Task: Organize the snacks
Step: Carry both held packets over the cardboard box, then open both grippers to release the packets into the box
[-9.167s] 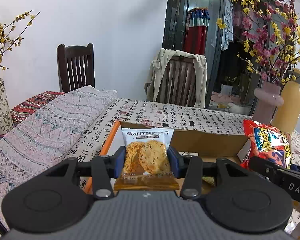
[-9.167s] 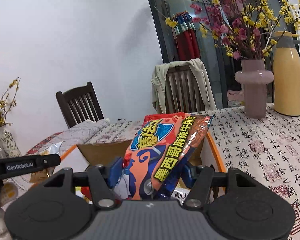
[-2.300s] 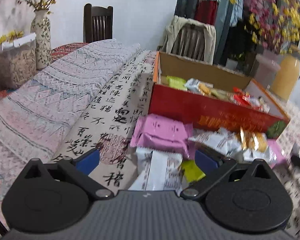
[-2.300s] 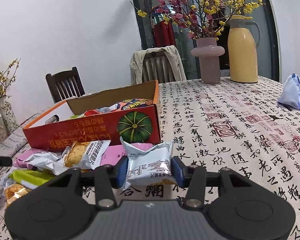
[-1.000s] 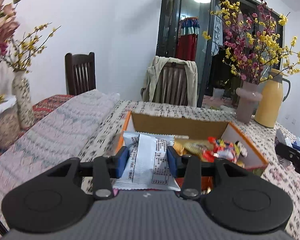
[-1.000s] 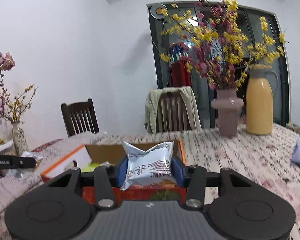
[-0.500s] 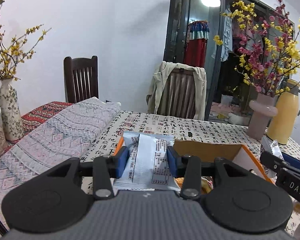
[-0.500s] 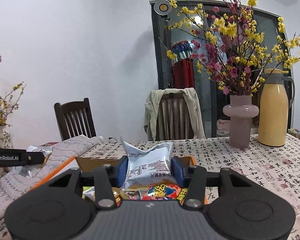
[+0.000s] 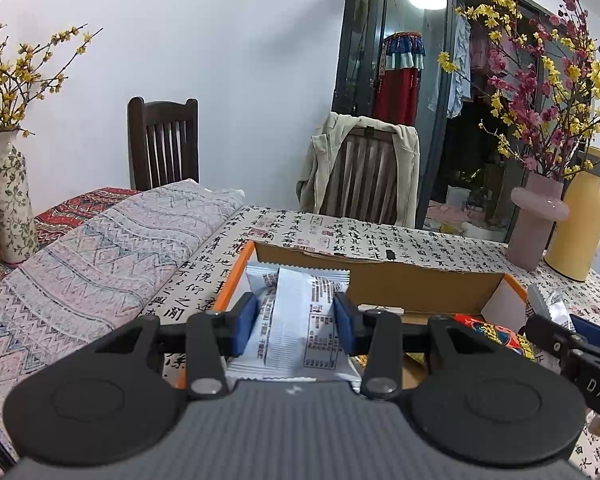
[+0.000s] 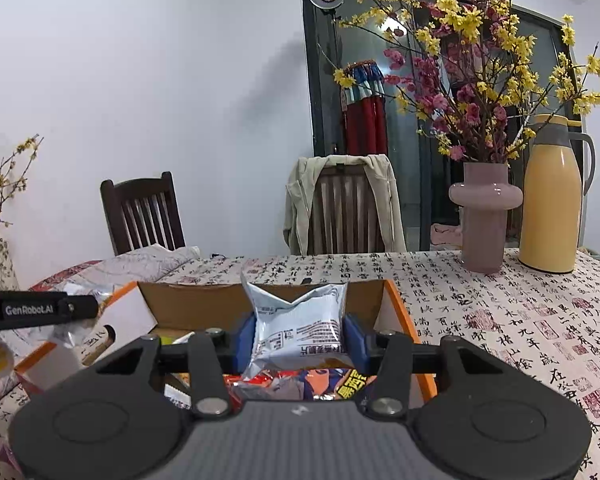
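Your left hand-held gripper [image 9: 296,326] is clenched on a white snack packet [image 9: 294,328], held upright over the near left corner of the cardboard box [image 9: 380,276]. Your right hand-held gripper [image 10: 298,338] grasps a silver snack bag [image 10: 298,328] above the box's right half, over a red snack bag [image 10: 332,386] lying inside. The box sits on the counter [image 10: 500,320], which is covered by a cloth printed with script. Farther off on the right stand a pink vase [image 10: 485,216] and a yellow jug [image 10: 552,196].
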### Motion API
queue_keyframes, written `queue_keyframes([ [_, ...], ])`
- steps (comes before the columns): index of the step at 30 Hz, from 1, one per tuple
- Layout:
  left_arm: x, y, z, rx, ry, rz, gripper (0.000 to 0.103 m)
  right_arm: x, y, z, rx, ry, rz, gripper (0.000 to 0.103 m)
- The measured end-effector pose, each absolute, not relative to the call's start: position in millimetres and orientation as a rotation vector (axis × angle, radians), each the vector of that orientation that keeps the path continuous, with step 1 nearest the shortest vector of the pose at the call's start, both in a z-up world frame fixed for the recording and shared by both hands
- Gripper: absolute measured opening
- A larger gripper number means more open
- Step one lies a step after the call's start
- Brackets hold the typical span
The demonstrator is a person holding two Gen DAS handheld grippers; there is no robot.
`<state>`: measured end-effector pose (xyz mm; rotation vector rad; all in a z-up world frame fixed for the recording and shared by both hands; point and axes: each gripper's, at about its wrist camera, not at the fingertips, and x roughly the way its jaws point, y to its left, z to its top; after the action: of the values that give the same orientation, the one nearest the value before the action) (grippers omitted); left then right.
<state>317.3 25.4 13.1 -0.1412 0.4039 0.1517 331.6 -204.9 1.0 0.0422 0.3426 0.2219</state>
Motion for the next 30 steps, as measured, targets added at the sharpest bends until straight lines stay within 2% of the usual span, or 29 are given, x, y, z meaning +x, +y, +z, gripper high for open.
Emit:
queue_keyframes([
  [8, 314.8, 25.7, 12.6, -0.144, 0.395, 0.151, 0.043, 329.0, -204.9, -0.4, 0.043, 0.345, 0.214, 0.047],
  [11, 312.2, 25.9, 13.3, -0.148, 0.381, 0.153, 0.045, 329.9, -206.2, -0.4, 0.047, 0.350, 0.215, 0.051],
  [14, 308.2, 27.8, 15.1, -0.159, 0.358, 0.165, 0.068, 327.6, -207.7, 0.4, 0.056, 0.341, 0.211, 0.064],
  [15, 305.9, 28.1, 16.1, -0.162, 0.342, 0.180, 0.083, 326.6, -208.7, 0.9, 0.061, 0.335, 0.209, 0.070],
  [16, 302.9, 28.8, 16.8, -0.167, 0.325, 0.196, 0.098, 325.8, -209.9, 1.4, 0.068, 0.331, 0.206, 0.082],
  [17, 300.4, 29.4, 17.6, -0.174, 0.305, 0.217, 0.103, 324.9, -211.4, 2.0, 0.076, 0.325, 0.200, 0.090],
  [18, 297.3, 30.0, 18.1, -0.182, 0.282, 0.239, 0.103, 324.0, -212.9, 2.4, 0.083, 0.318, 0.193, 0.103],
  [25, 295.7, 32.9, 23.5, -0.201, 0.281, 0.246, 0.103, 322.3, -215.8, 4.0, 0.094, 0.307, 0.187, 0.103],
  [30, 268.1, 33.0, 46.3, -0.216, 0.273, 0.224, 0.103, 304.7, -219.7, 17.9, 0.100, 0.287, 0.183, 0.103],
])
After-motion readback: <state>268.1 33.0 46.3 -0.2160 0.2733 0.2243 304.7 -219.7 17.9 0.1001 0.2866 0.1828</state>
